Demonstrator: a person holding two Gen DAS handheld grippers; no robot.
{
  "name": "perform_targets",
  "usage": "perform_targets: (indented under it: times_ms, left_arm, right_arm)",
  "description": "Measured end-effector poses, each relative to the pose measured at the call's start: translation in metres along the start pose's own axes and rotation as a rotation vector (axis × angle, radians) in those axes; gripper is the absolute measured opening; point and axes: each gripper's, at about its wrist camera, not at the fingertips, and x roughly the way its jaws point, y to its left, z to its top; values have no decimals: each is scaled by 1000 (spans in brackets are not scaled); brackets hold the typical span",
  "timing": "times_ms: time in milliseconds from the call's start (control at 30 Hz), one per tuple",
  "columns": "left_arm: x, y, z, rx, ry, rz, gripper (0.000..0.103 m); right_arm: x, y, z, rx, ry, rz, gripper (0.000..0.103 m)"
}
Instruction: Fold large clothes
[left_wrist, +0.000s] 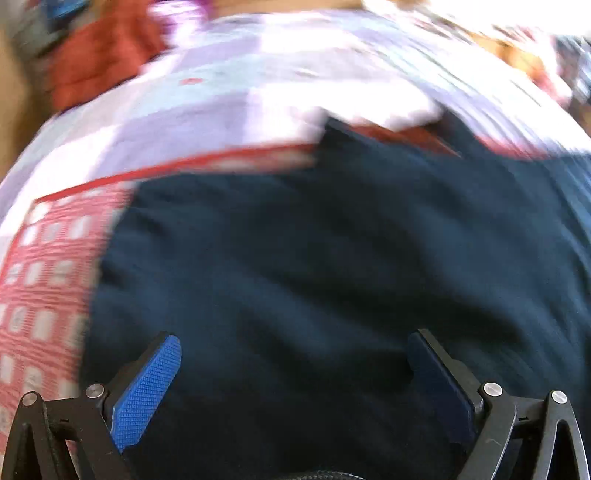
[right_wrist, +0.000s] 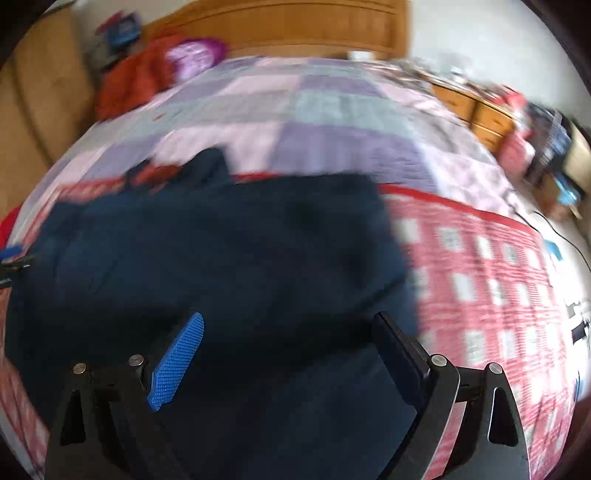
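Bed (right_wrist: 332, 110) under a patchwork quilt (right_wrist: 480, 266). Dark navy garment (right_wrist: 221, 251) lies spread on its near part, directly ahead of and below both grippers; long axis unclear in blur. Left gripper (left_wrist: 295, 354): jaws wide apart, empty. Right gripper (right_wrist: 288, 332): jaws wide, empty. Neither hand is clearly nearer.

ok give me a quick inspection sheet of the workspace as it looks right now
surface: bed with a patchwork quilt, lilac squares far, red check near
job's things: dark navy garment lying spread on the quilt, creased
clutter: rust-red cloth and purple item by the headboard
grippers: left gripper and right gripper above the garment, jaws open, nothing between them
cables: thin dark cable on the floor
surroundings: wooden headboard, wooden drawers; views blurred
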Motion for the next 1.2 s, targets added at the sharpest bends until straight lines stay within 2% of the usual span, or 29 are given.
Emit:
perform_targets:
  times_ms: [67,133,200,233,333,433,600,700,767,867,967,1133,1200]
  left_arm:
    - [-12,-17,-25,5,-17,-2,101]
    - [-24,-16,-55,-52,5,-36,101]
    - [-32,-9,-85,-67,23,-17,102]
    - [-36,-4,-102,-75,53,5,102]
    - [-57,11,-136,-149,160,32,101]
    - [-102,6,-150,-188,208,82,101]
    - [-201,-27,-150,-308,335,73,101]
    - [-261,-44,-141,-335,317,61,101]
    - [-295,-57,-131,-298,286,95,101]
    - [-343,-76,-120,-228,229,130,102]
    - [-372,-83,-111,-197,219,139,103]
    - [-414,-88,-108,-201,184,29,103]
    - [-423,-88,-103,-197,155,24,103]
  right_arm:
    - [-13,11,-32,25,-23,-10,95]
    - [-31,13,-65,29,-42,-6,95]
    - [-46,12,-100,3,-36,-21,95]
    - [-54,10,-115,-7,-20,-30,95]
    - [-75,0,-164,32,102,-44,94]
    - [-125,2,-193,84,98,-8,92]
    - [-214,37,-205,148,182,115,92]
    - [-259,59,-200,160,223,179,92]
    - [-298,73,-196,149,236,228,92]
    - [-341,81,-180,116,215,214,92]
    - [-376,82,-173,138,167,187,92]
    - [-412,88,-168,177,150,143,92]
    - [-418,95,-163,169,146,136,92]
